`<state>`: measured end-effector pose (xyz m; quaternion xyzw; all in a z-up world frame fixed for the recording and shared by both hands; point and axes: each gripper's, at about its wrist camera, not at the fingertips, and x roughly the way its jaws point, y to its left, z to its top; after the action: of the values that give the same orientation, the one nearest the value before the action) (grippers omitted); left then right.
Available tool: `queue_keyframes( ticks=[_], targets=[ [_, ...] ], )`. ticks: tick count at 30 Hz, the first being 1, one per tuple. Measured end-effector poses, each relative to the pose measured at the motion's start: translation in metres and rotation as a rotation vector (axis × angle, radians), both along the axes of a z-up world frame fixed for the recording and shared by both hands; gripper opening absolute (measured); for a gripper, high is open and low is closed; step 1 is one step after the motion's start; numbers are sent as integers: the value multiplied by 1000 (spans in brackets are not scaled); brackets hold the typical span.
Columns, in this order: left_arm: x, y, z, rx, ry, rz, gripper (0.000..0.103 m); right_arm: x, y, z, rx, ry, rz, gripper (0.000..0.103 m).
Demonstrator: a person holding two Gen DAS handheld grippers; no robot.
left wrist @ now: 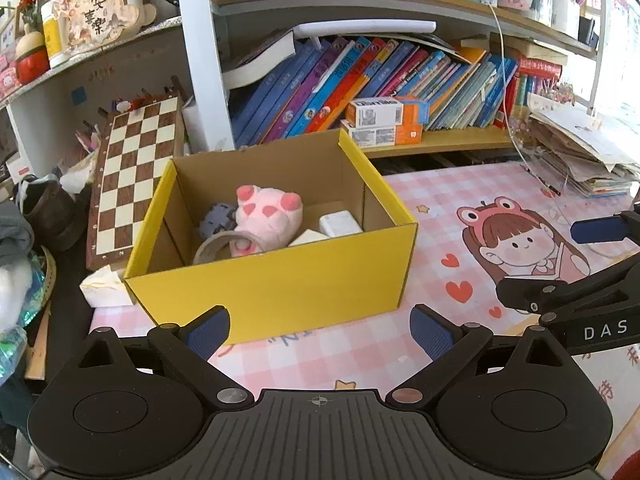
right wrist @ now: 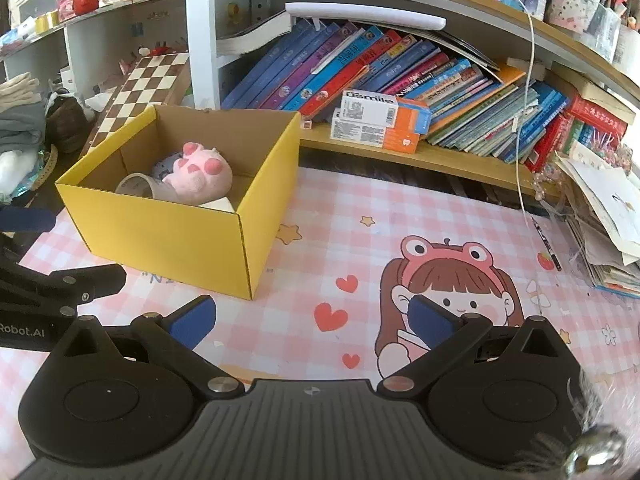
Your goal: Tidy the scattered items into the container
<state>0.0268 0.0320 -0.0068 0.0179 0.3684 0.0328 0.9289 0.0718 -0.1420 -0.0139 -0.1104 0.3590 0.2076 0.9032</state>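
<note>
A yellow cardboard box (left wrist: 280,284) stands open on the pink checked desk mat (left wrist: 400,344); it also shows in the right wrist view (right wrist: 172,236). Inside lie a pink plush paw (left wrist: 266,214), a grey gear-like toy (left wrist: 218,218), a tape roll (left wrist: 218,246) and white blocks (left wrist: 340,222). The plush (right wrist: 202,176) and tape roll (right wrist: 138,184) show in the right view too. My left gripper (left wrist: 320,332) is open and empty just in front of the box. My right gripper (right wrist: 312,320) is open and empty over the mat, right of the box.
A chessboard (left wrist: 132,176) leans left of the box, with a white tissue (left wrist: 106,290) at its corner. Behind is a shelf of books (left wrist: 360,84) and orange-white boxes (left wrist: 384,120). A paper stack (right wrist: 604,216) and a pen (right wrist: 546,244) lie at the right.
</note>
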Motion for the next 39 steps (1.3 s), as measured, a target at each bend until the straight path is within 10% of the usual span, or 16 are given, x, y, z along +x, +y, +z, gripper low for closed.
queue_keyframes(
  ticks=[39],
  targets=[
    [-7,-22,-12,-20,64,79,103,-7,-26,-14,-10,38,-42,103]
  ],
)
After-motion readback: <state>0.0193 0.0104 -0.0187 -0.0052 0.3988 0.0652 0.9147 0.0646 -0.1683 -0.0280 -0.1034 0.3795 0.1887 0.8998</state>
